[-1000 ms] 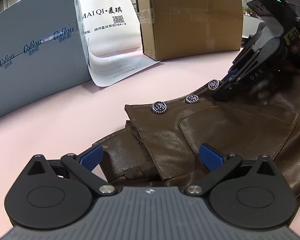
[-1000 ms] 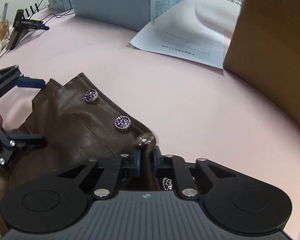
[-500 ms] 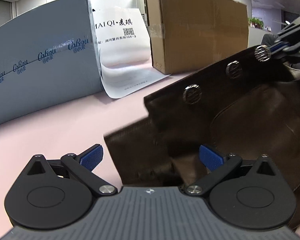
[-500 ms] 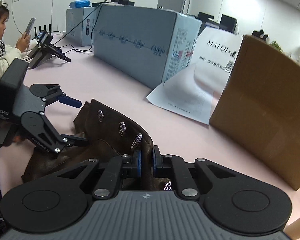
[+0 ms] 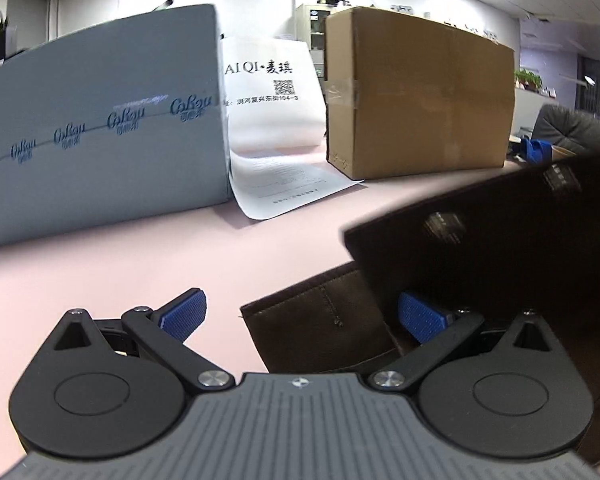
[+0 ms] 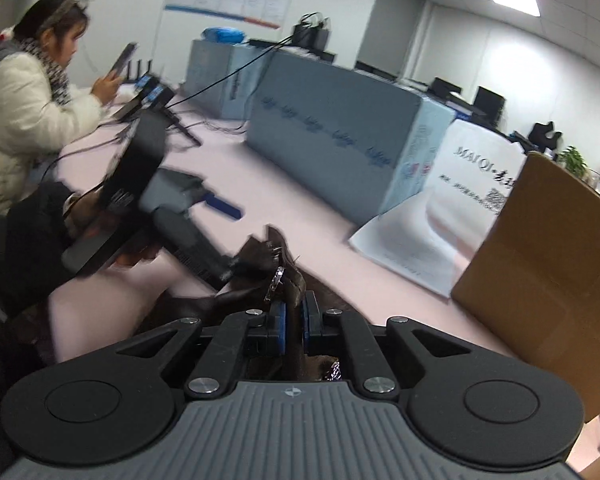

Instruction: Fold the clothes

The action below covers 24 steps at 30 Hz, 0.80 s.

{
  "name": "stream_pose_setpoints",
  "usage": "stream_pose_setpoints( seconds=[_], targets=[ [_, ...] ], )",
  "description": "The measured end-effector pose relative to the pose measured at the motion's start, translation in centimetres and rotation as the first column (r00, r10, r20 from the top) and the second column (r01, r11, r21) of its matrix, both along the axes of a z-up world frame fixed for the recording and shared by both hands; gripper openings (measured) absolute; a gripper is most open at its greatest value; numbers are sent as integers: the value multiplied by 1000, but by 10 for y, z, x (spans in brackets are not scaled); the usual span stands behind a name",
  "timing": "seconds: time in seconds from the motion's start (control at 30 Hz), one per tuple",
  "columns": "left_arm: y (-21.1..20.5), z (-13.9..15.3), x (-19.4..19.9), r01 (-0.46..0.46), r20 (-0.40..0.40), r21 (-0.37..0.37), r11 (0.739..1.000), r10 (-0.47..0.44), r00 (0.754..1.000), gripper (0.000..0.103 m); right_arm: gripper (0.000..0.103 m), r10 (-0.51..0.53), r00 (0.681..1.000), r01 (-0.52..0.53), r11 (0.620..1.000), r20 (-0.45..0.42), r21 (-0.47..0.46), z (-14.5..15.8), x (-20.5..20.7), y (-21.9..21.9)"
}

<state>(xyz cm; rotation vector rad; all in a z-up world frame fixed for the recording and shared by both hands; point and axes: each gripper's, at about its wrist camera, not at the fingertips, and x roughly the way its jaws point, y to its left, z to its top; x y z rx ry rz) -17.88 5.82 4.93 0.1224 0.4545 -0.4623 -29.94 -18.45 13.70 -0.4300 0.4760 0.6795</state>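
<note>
The brown leather jacket (image 5: 500, 264), lifted off the pink table (image 5: 140, 272), is pinched at its buttoned edge by the clenched right gripper (image 6: 294, 322), the spread, empty left gripper (image 5: 300, 316) next needing a hem grip for folding.

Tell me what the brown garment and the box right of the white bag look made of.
Garment: looks like leather or a faux leather, smooth with a slight sheen and a stitched seam; which one, I cannot tell. Box: plain brown corrugated cardboard, matte, with clear tape across its corner edge.
</note>
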Motion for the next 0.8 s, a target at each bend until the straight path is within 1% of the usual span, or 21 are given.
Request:
stream_pose_setpoints(
  seconds=[0.03,0.1,0.17,0.2,0.23,0.27,0.3,0.33,0.37,0.4,0.43,0.47,0.53,0.57,0.6,0.63,0.67,0.73,0.77,0.8],
  targets=[
    [2,1,-1,4,9,-10,1000,-4,1000,103,7,16,1000,-16,1000,-22,1,-3,-7,2],
    [7,7,-7,45,44,-54,998,-42,998,103,7,47,996,-49,999,-77,-12,-12,-21,8],
    [10,11,-14,121,69,-91,989,-115,991,103,7,72,989,-77,997,-132,-29,-20,-30,13],
    [10,12,-17,167,82,-107,980,-159,984,103,7,83,983,-90,995,-162,-39,-27,-32,16],
    [11,13,-20,194,90,-112,975,-185,979,103,7,87,980,-97,994,-180,-45,-31,-34,18],
    [8,13,-25,248,104,-110,962,-237,966,103,7,90,976,-100,994,-197,-43,-35,-34,19],
    [4,12,-28,272,110,-97,958,-261,959,103,7,93,973,-104,994,-213,-39,-39,-33,20],
    [0,11,-32,279,114,-85,956,-269,956,103,7,102,966,-113,993,-239,-35,-45,-31,22],
    [-5,8,-36,294,121,-58,954,-286,951,103,7,110,959,-125,991,-260,-42,-52,-28,26],
    [-5,8,-43,296,121,-54,954,-288,950,103,7,116,955,-135,989,-272,-55,-58,-26,30],
    [-12,4,-44,319,104,-33,947,-315,944,103,8,119,955,-144,987,-273,-75,-63,-22,35],
    [-17,0,-44,331,83,-19,944,-328,941,103,9,119,958,-149,984,-261,-98,-67,-19,40],
    [-29,-7,-43,336,44,27,941,-337,940,103,15,122,966,-154,980,-230,-125,-66,-15,47],
    [-40,-15,-42,326,25,87,941,-330,944,103,17,122,969,-152,979,-214,-134,-63,-13,49],
    [-47,-22,-41,316,23,133,939,-322,947,103,23,120,972,-150,979,-201,-141,-61,-11,50],
    [-49,-26,-41,307,26,145,941,-314,949,103,31,114,975,-146,975,-190,-168,-58,-9,53],
    [-50,-29,-37,292,11,149,945,-297,955,103,34,106,978,-142,969,-179,-204,-55,-7,55],
    [-51,-34,-29,270,-24,149,951,-269,963,102,37,134,985,-157,959,-111,-237,-42,-9,53],
    [-50,-36,-21,257,-69,138,956,-250,966,102,37,143,987,-157,958,-73,-239,-35,-10,51],
    [-49,-36,-19,257,-77,135,957,-249,966,102,41,129,992,-128,965,-10,-228,-22,-9,44]
  ],
)
